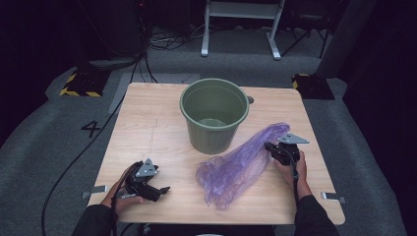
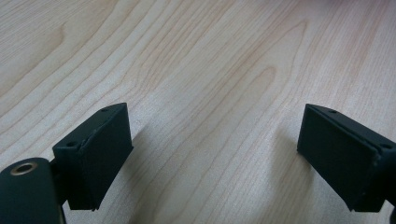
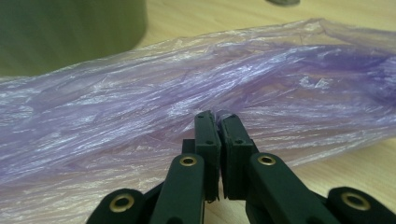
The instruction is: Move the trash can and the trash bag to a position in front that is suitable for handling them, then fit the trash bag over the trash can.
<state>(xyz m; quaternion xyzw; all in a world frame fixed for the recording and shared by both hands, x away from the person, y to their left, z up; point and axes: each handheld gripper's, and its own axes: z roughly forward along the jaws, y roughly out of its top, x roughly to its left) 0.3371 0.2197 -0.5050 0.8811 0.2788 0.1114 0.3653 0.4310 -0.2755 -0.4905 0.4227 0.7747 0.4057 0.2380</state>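
Note:
A thin purple plastic bag [image 1: 241, 164] lies crumpled and stretched across the wooden table [image 1: 147, 128], running from front centre towards the right. My right gripper [image 1: 270, 146] is shut on the bag's right edge; in the right gripper view its jaws pinch a fold of the purple plastic bag [image 3: 140, 107] at the right gripper's tips [image 3: 217, 116]. A green bucket [image 1: 214, 115] stands upright just behind the bag, its side showing as the green bucket [image 3: 70, 32]. My left gripper [image 1: 160, 191] rests near the front left edge, open over bare wood; the left gripper [image 2: 215, 149] holds nothing between its jaws.
The table stands on grey carpet with black cables [image 1: 88, 142] trailing off to the left. A white metal frame [image 1: 241, 19] stands behind the table. Yellow-and-black striped blocks [image 1: 78, 86] sit at the far corners.

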